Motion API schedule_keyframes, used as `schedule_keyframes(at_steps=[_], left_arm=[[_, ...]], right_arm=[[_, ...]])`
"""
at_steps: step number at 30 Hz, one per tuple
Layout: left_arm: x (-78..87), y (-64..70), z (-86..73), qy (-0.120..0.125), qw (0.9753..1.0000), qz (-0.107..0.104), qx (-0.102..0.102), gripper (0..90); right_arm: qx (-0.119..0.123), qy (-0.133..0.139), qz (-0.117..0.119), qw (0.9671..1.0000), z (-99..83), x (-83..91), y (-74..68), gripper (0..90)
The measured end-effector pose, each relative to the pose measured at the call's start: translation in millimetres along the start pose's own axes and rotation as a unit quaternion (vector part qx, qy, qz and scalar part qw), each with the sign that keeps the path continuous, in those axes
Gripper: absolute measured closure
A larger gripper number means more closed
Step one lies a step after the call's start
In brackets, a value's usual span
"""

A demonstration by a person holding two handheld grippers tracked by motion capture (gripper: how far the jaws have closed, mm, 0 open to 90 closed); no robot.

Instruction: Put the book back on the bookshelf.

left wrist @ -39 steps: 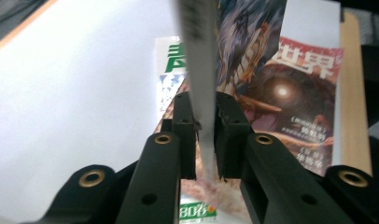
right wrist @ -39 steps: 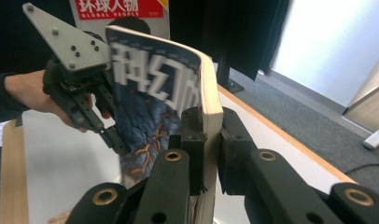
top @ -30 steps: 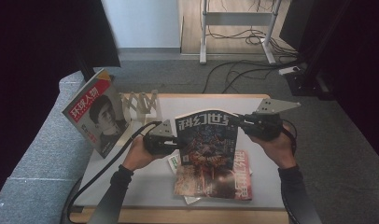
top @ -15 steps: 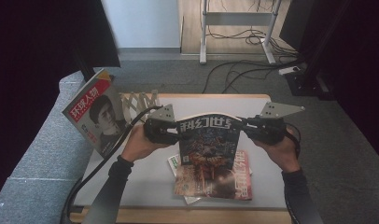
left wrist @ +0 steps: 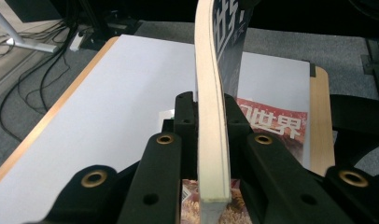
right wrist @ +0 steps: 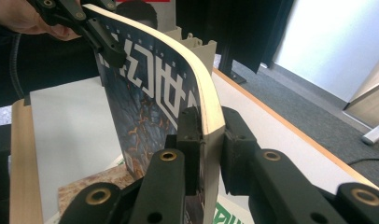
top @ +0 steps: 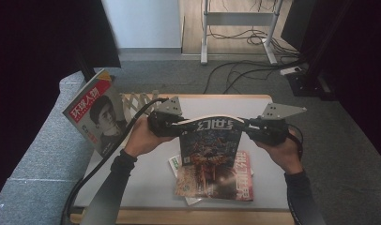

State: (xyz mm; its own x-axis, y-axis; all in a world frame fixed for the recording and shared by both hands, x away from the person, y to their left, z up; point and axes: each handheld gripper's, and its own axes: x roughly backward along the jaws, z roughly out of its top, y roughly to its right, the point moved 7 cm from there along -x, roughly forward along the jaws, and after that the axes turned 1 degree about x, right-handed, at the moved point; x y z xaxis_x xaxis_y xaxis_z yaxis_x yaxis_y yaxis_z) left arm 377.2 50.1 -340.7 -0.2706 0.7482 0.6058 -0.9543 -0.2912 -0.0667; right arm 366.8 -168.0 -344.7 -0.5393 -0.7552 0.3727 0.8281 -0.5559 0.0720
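Now the dark magazine (top: 211, 140) hangs higher above the table (top: 132, 183) than a second ago, its top edge bowed, clear of the red magazine (top: 226, 180) lying under it. At its left corner, the left gripper (top: 181, 125) is clamped on it; at its right corner, the right gripper (top: 242, 127) pinches it too.

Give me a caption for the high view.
Two hand-held grippers, left and right, lift a bowed magazine above the table.

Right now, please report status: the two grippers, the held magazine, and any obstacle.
Left gripper and right gripper shut on held magazine, lifted, top edge bowed. Magazines on table lie below. Slotted rack stands behind.
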Motion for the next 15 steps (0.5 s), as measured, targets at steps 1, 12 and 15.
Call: schedule_keyframes(at_steps=[1, 12, 15], left_arm=[[0.0, -0.6, -0.3, 0.002, 1.0000, -0.003, 0.004, 81.5], [-1.3, -0.2, -3.9, 0.026, 0.9994, -0.018, 0.014, 81.2], [-10.2, -2.1, -12.9, -0.010, 0.9999, -0.001, -0.001, 76.9]], right_arm=[[-0.001, 0.000, 0.000, 1.0000, -0.1, 0.0, 0.2, 76.3], [-0.024, -0.020, -0.046, 0.9984, -29.6, 11.0, 15.0, 62.9], [-0.036, -0.031, -0.054, 0.9974, -50.3, 16.5, 17.9, 59.0]])
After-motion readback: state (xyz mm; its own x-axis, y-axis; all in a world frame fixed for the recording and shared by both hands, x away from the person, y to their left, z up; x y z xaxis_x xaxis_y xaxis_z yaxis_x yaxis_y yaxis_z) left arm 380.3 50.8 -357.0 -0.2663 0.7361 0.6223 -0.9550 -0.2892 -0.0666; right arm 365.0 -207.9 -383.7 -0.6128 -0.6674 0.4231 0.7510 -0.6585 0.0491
